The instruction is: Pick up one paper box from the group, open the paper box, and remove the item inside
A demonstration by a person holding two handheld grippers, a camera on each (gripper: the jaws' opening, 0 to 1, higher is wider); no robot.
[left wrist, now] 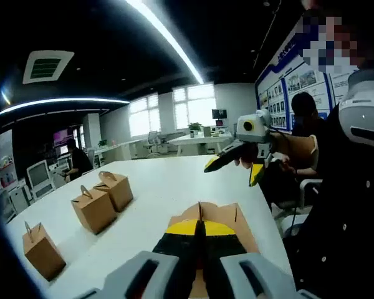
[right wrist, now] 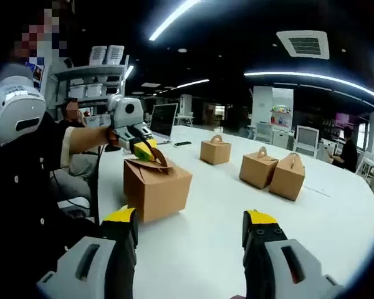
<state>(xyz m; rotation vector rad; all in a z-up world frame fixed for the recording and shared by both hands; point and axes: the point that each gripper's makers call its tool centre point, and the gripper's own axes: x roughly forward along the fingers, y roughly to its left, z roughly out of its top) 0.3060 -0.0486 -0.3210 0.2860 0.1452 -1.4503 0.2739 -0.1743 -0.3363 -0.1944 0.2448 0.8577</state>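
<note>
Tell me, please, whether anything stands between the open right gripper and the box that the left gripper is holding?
Nothing visible does. Bare white table lies between the right gripper and the paper box, whose top flap the left gripper pinches. The other boxes stand apart, farther back.

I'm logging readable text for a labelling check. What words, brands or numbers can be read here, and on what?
None can be read.
Wall display boards: printed panels, too small and blurred.
Paper boxes: plain brown, no print seen, including the one the left tongs grip.
Monitor: dark, no legible text.
Shelf bins: no legible label.
</note>
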